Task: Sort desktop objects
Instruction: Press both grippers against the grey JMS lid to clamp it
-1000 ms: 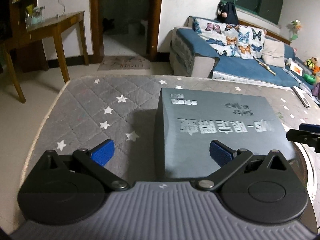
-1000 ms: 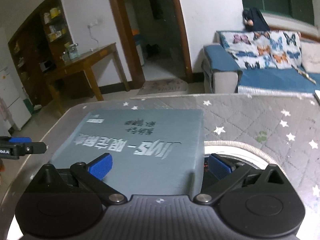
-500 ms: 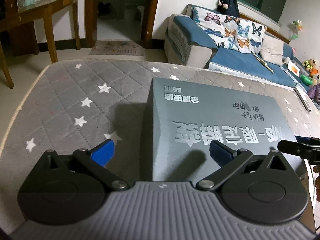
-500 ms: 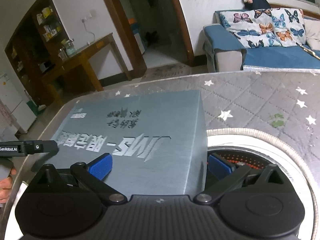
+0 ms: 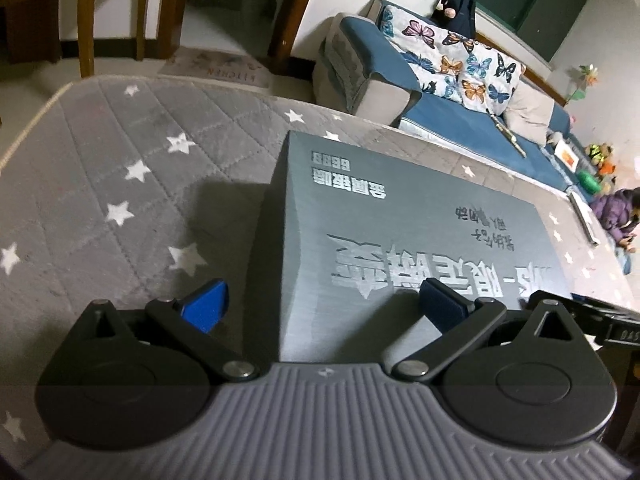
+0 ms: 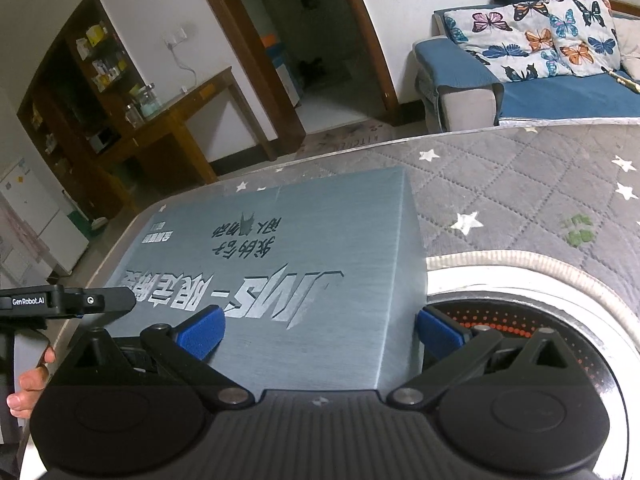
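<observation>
Room: living room seen behind the box; blue sofa with butterfly cushions beyond it, wooden side table beyond its far-left corner.
Surface: grey quilted star-print cover over a round tabletop; the box is lying flat on it.
Recess: white-rimmed round opening with a red-dotted dark centre, set just right of the box's near right corner.
Box: large flat grey box, brushed-metal look, silver lettering printed upside down to both cameras; edges crisp, no dents seen.
Left gripper: jaws spread wide, straddling the box's near left edge, one pad over the cover, one over the lid; nothing pinched.
Right gripper: jaws spread wide, straddling the box's near right edge, one pad over the lid, one over the recess; nothing pinched.
Progress: judged early; box not yet gripped or lifted, no sorted items visible near it. Destination cannot be told.
</observation>
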